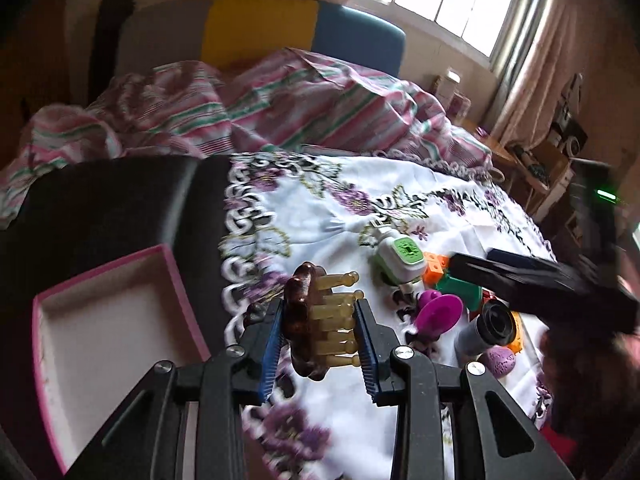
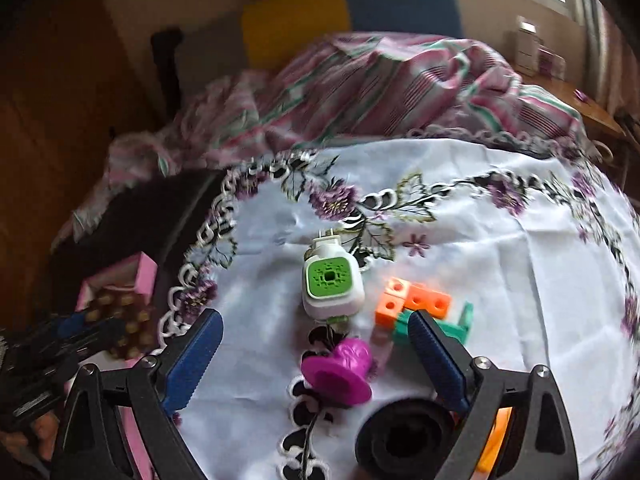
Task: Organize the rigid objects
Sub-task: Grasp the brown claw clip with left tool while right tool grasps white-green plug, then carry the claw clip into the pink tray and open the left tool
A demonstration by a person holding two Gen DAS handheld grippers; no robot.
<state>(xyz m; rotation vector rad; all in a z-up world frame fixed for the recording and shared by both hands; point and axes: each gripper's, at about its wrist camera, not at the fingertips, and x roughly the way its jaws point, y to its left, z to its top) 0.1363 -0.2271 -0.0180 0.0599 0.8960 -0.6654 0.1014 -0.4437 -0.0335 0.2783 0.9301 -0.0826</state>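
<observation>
My left gripper (image 1: 320, 320) is shut on a brown massage brush with yellowish pegs (image 1: 316, 320), held above the embroidered cloth beside an open pink box (image 1: 104, 336). The brush also shows at the left of the right wrist view (image 2: 120, 320). My right gripper (image 2: 316, 328) stands open over a magenta toy (image 2: 340, 368). Ahead of it lie a white and green plug-in device (image 2: 330, 284), orange blocks (image 2: 412, 300) and a green block (image 2: 460, 324). A black cylinder (image 2: 404, 436) lies just under the right gripper. In the left wrist view the right gripper (image 1: 540, 284) appears as a dark blur over the toys.
A white cloth with purple flowers (image 2: 500, 280) covers the work surface. A striped pink blanket (image 1: 240, 108) is bunched behind it on the bed. A black surface (image 1: 112, 208) lies under the pink box. A wooden side table (image 1: 532, 172) stands at the far right.
</observation>
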